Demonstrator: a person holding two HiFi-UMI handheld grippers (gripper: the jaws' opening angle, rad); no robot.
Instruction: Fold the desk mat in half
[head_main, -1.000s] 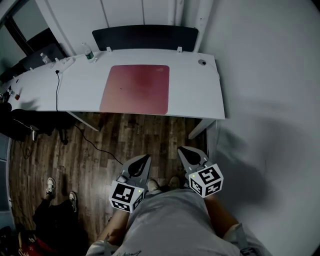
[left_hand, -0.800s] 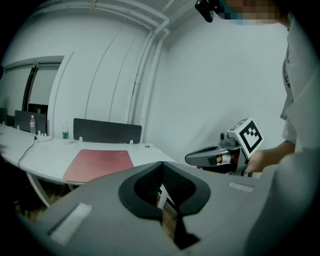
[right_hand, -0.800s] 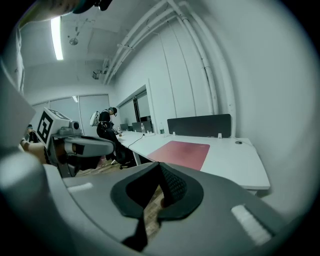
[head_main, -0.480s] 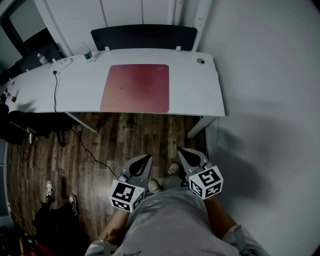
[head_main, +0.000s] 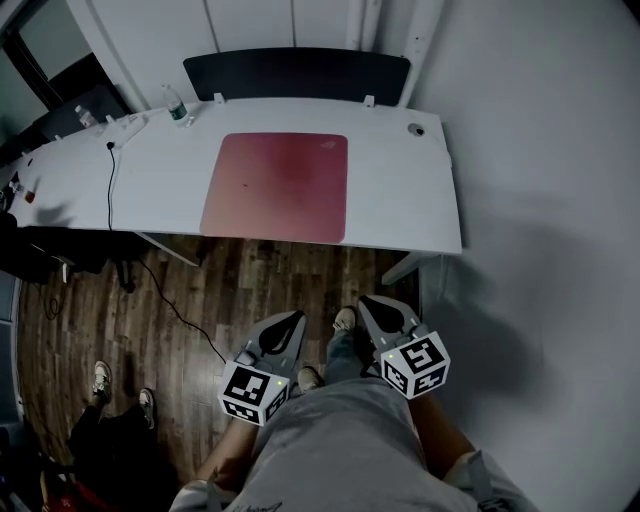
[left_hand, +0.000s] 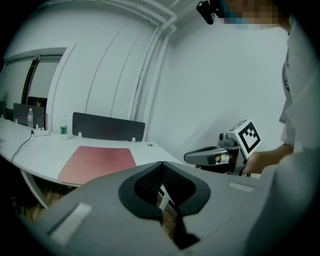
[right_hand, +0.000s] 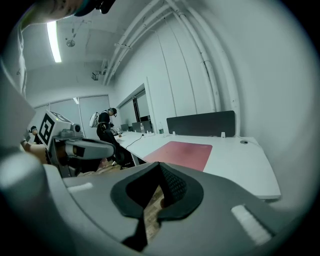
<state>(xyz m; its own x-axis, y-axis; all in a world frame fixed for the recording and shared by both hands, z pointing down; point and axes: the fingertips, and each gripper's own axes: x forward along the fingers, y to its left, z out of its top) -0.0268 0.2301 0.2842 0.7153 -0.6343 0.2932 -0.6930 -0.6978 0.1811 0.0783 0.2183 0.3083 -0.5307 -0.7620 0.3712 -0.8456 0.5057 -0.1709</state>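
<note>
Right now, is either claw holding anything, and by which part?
Nothing is held: left claw and right claw are shut, empty, away from the flat red rectangular desk mat.

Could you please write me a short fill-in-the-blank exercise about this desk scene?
1. The red rectangular desk mat lies ___ on the white desk, not yet folded.
2. The left gripper and right gripper both have jaws ___, holding nothing.
3. In the head view, the clear plastic bottle stands ___ of the mat.
Missing words: flat; shut; left

White desk (head_main: 400, 190) against pale walls (head_main: 560, 150); dark wood floor (head_main: 250, 290) — black divider panel (head_main: 300, 72) behind
</note>
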